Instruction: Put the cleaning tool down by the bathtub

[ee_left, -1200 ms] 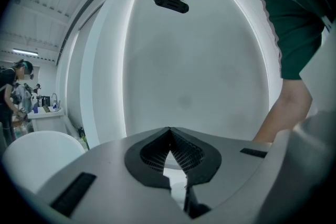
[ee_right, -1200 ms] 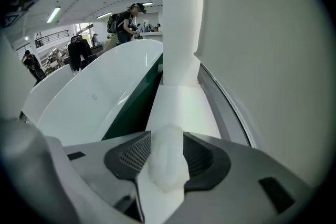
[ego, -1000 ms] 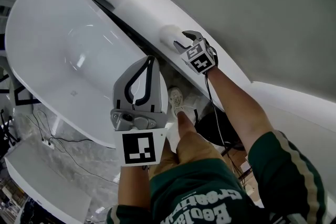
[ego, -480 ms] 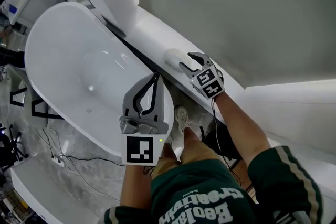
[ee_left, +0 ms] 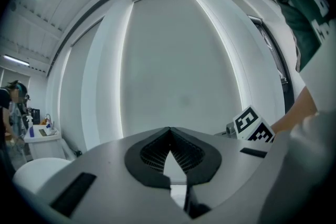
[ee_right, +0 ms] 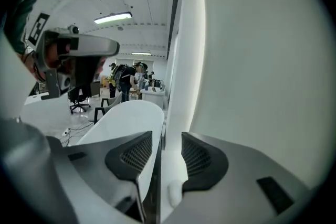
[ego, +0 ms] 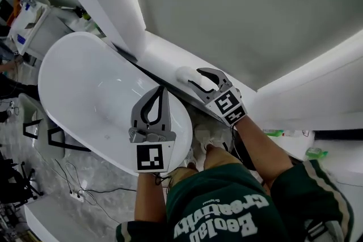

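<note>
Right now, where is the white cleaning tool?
Head view, near centre: the cleaning tool lies on the white ledge between the bathtub, on its left, and the wall.

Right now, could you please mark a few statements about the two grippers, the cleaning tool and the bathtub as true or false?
1. The cleaning tool lies on the ledge behind the bathtub. True.
2. The right gripper is clamped on the cleaning tool. False: its jaws stand apart, having just closed a little, and nothing is gripped between them. The tool rests on the ledge.
3. The left gripper has its jaw tips together and holds nothing. True.
4. The bathtub is filled with water. False: its white inside looks bare and empty.
</note>
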